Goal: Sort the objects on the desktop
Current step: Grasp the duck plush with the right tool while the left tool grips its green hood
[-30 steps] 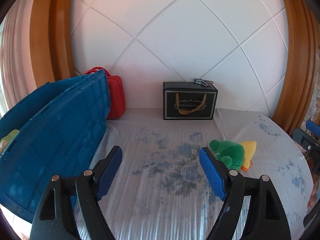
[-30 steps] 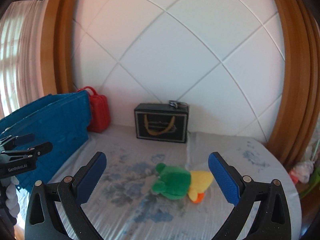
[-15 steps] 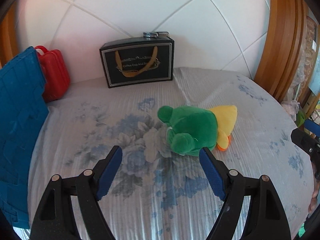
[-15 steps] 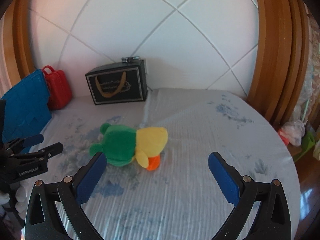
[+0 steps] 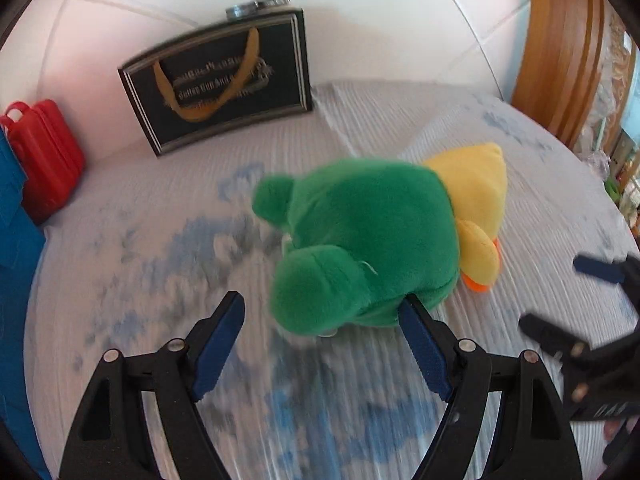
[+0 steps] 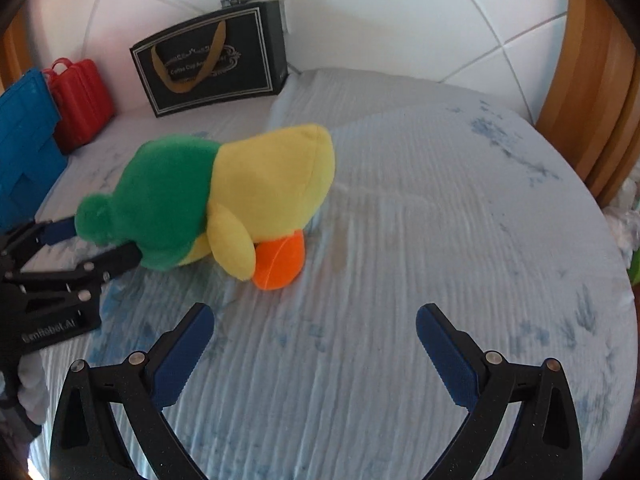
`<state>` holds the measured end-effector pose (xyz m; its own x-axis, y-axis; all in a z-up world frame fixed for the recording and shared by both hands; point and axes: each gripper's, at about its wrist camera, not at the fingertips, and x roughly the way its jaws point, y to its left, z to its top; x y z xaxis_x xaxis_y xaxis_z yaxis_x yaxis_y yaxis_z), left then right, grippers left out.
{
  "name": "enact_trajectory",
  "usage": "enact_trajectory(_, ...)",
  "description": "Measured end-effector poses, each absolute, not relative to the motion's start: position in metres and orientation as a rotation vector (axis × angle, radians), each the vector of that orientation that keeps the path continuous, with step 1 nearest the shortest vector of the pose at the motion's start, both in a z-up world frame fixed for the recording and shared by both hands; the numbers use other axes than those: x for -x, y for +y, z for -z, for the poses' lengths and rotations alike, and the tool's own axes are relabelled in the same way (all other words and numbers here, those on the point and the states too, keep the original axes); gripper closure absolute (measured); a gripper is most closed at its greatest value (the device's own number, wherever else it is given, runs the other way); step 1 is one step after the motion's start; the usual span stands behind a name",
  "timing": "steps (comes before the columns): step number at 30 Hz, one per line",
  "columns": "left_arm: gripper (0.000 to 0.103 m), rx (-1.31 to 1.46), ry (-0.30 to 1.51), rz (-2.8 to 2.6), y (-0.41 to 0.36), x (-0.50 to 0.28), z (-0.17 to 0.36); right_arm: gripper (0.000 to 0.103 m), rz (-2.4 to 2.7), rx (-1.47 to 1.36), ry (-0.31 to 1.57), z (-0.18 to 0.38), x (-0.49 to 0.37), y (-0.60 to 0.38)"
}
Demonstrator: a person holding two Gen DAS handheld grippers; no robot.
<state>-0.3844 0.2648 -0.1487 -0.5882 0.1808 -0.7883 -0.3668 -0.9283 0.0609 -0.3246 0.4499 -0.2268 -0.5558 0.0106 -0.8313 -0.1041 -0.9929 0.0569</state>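
A plush toy [image 5: 372,236], green at the head end, yellow behind, with an orange foot, lies on the floral cloth. It also shows in the right wrist view [image 6: 224,200]. My left gripper [image 5: 322,312] is open, its fingertips at the toy's green end, one pad [image 5: 420,344] touching the plush; in the right wrist view it sits at the left [image 6: 92,240]. My right gripper [image 6: 314,320] is open and empty, a short way in front of the orange foot; it also shows at the right of the left wrist view [image 5: 564,300].
A black gift bag [image 6: 212,56] with a gold handle stands against the white wall, metal clips on top. A red case [image 6: 80,100] stands left of it. A blue crate [image 6: 24,140] is at the far left. A wooden frame [image 6: 592,92] borders the right.
Both grippers have moved forward and down towards the plush toy. The left one now reaches the green end. The toy has not moved. Both stay open.
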Motion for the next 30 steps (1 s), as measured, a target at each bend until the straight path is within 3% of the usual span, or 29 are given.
enact_trajectory(8, 0.024, 1.073, 0.257, -2.688, 0.268, 0.476, 0.098, 0.001, -2.779, 1.356, 0.202, 0.218, 0.390, 0.460)
enact_trajectory(13, 0.024, 1.107, 0.154, -2.695, 0.251, 0.497, 0.102, 0.001, -2.837, 1.301, 0.240, 0.209, 0.446, 0.472)
enact_trajectory(18, 0.024, 1.135, 0.254, -2.662, 0.272, 0.522, 0.131, 0.015, -2.839, 1.355, 0.323, 0.222, 0.487, 0.489)
enact_trajectory(23, 0.024, 1.163, 0.202, -2.641, 0.277, 0.545, 0.144, 0.014, -2.872, 1.318, 0.404, 0.220, 0.504, 0.495)
enact_trajectory(30, 0.024, 1.072, 0.222, -2.633, 0.286, 0.561, 0.125, 0.005, -2.869, 1.242, 0.483, 0.207, 0.533, 0.509)
